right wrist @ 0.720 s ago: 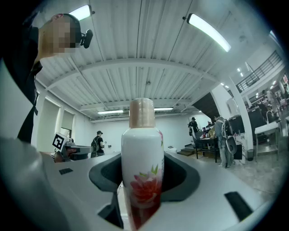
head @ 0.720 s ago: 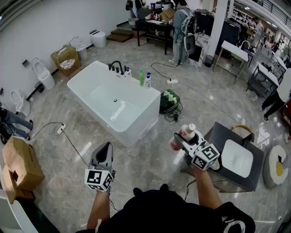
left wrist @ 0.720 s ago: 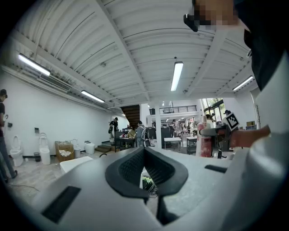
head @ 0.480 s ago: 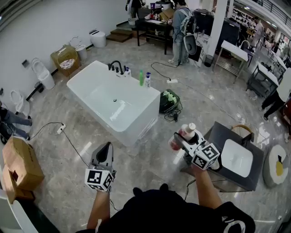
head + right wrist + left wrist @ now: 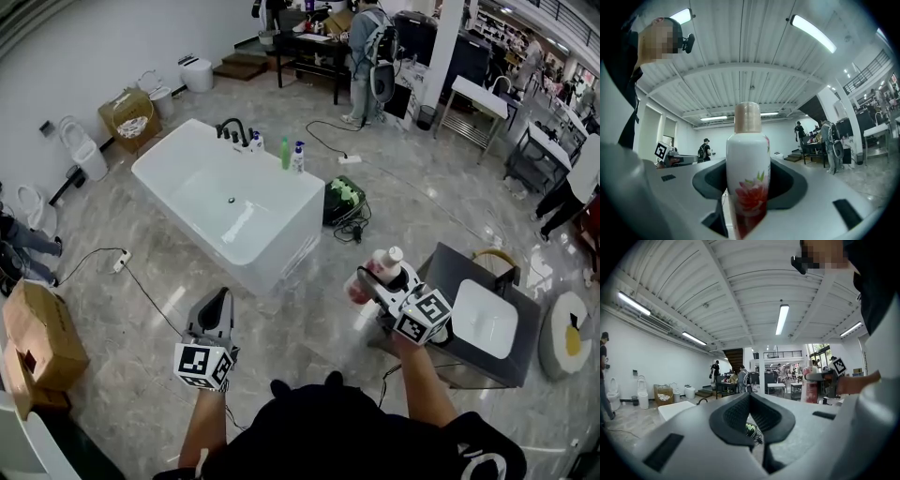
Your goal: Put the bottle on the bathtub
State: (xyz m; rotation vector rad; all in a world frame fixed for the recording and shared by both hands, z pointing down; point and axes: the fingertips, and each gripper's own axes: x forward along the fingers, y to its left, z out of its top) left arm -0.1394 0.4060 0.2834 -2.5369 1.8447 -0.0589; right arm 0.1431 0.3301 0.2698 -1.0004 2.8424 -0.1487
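My right gripper (image 5: 372, 282) is shut on a white bottle (image 5: 748, 173) with a pink flower print and a tan cap; in the head view the bottle (image 5: 379, 271) is held above the floor, right of the bathtub. The white bathtub (image 5: 281, 181) stands on the floor at the upper left, with a black tap (image 5: 232, 130) and two bottles on its far rim. My left gripper (image 5: 216, 308) hangs lower left, jaws shut with nothing between them, pointing toward the tub's near corner. In the left gripper view the tub corner (image 5: 675, 408) shows at the left.
A dark cabinet with a white basin (image 5: 483, 322) stands just right of my right gripper. A green bag and cables (image 5: 345, 201) lie beside the tub. Cardboard boxes (image 5: 37, 333) sit at the left. A person (image 5: 366, 52) stands by a table at the back.
The view has shifted slightly; the tub and floor sit a little lower-left in frame. Both grippers hold about the same pose, the bottle still gripped.
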